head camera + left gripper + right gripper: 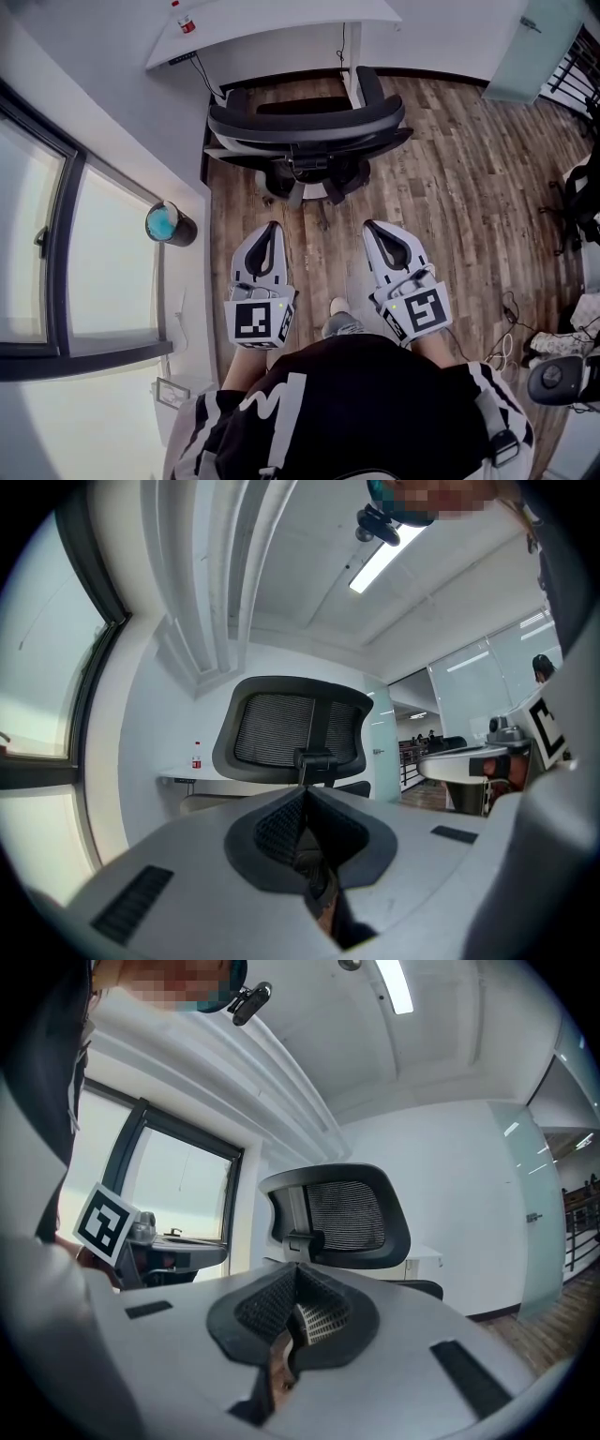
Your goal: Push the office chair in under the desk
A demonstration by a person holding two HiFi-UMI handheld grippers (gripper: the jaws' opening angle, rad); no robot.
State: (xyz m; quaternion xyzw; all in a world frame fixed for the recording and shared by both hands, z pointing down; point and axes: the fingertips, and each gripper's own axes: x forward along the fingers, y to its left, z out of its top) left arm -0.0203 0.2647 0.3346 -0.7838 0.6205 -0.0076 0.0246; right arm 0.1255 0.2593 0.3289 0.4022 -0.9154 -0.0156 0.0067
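Left tongs (273, 228): shut tight with nothing in them, pointing flat at the chair.
Right tongs (373, 226): shut tight too and empty, side by side with the left tongs.
Office chair (309, 122): black, straight ahead of both tongs, with its mesh back facing them and a gap before the tips.
Desk (272, 26): white, past the chair; most of the chair is out on the floor.
Floor (450, 187): brown wood, showing between the tongs and the chair.
Red bottle (186, 23): small, on the desk, far ahead and left of the left tongs.
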